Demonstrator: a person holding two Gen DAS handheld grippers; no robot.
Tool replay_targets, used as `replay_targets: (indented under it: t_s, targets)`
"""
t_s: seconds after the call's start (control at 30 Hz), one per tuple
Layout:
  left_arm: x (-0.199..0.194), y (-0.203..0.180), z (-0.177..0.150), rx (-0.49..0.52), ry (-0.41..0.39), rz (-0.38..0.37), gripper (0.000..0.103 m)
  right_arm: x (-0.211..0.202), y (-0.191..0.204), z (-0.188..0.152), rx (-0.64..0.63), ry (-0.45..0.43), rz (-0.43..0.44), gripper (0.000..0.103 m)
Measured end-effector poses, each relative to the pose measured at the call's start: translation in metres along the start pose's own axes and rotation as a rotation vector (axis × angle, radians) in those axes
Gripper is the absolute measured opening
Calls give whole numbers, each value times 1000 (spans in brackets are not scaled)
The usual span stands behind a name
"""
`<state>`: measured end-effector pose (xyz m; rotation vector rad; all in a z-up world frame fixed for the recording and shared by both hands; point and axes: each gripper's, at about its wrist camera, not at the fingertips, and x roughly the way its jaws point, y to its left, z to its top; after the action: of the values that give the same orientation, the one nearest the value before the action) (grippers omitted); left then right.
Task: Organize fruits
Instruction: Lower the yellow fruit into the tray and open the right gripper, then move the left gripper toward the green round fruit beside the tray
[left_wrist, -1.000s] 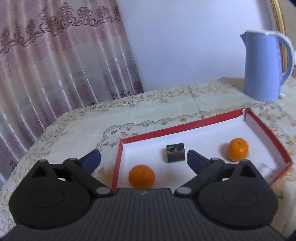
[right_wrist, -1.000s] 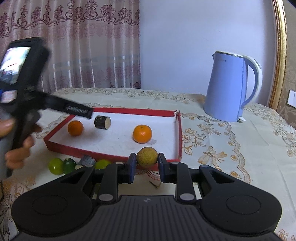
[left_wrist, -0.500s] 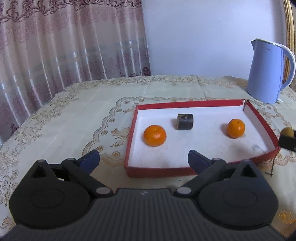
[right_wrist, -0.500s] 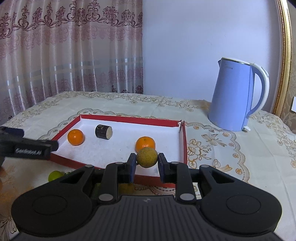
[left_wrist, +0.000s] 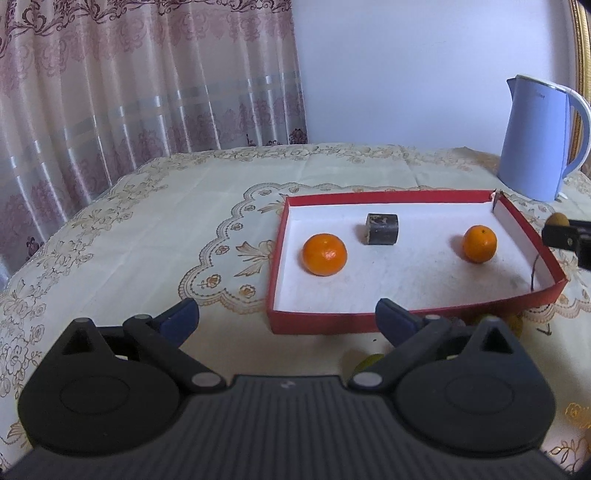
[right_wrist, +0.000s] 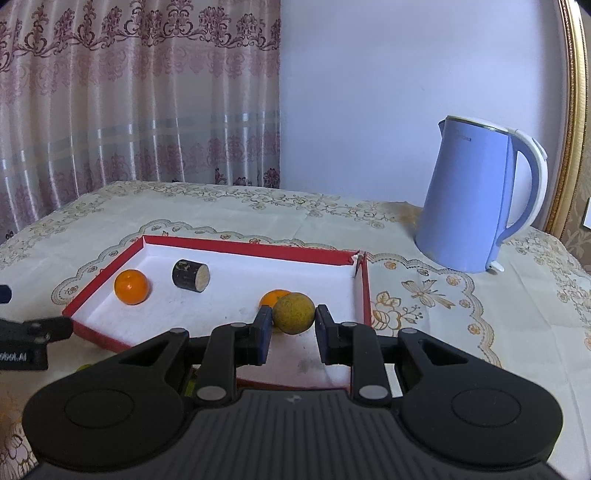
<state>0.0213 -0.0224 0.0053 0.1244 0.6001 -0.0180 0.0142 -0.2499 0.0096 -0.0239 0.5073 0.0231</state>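
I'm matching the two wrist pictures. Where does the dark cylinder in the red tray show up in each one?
Left wrist view: dark cylinder lies in the red tray, near its far wall, between the two oranges.
Right wrist view: dark cylinder sits left of centre in the tray, pale cut end facing right.
Shared landmark: the blue kettle beyond the tray's far right corner.

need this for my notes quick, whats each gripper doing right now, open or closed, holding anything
Left gripper: open, holding nothing.
Right gripper: shut on the yellow-green fruit.
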Motion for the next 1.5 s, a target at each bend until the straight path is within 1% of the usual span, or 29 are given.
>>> replay_targets:
  t_s: [0.13,0.3,0.67,0.83,1.0,1.07,1.17,1.23,1.3,1.37,1.4,1.43,1.5]
  targets:
    - [-2,3,-2,-1,-8,8,101,10,-4,9,25,6,27,24]
    - [-4,7,-5,-5,-9,19,101,25,-8,24,43,1,28,24]
    - [-13,12,-10,4,-27,10,101,81,-19,40,72,53,-34,24]
    - [-11,20,-12,-11,-14,29,101,108,-21,37,72,103,-67,24]
    - [-10,25,-14,-19,-6,39,101,123,-22,30,68,137,-85,25]
    - [-10,25,-14,-20,-6,39,101,127,-22,30,60,155,-88,25]
    - [-9,25,-13,-23,-4,35,101,121,-24,31,69,150,-82,25]
    - [-10,24,-12,-26,-7,39,101,111,-25,33,78,136,-73,25]
    - [-11,24,-12,-29,-10,24,101,93,-25,33,86,112,-68,25]
    - [-12,24,-12,-24,-15,11,101,72,-25,30,101,84,-49,32]
    - [-13,23,-14,-19,-16,13,101,60,-24,26,107,65,-36,40]
    - [-13,23,-15,-15,-15,9,102,47,-22,21,111,44,-24,51]
    - [-14,22,-18,-4,-14,-19,101,24,-18,12,108,7,-9,62]
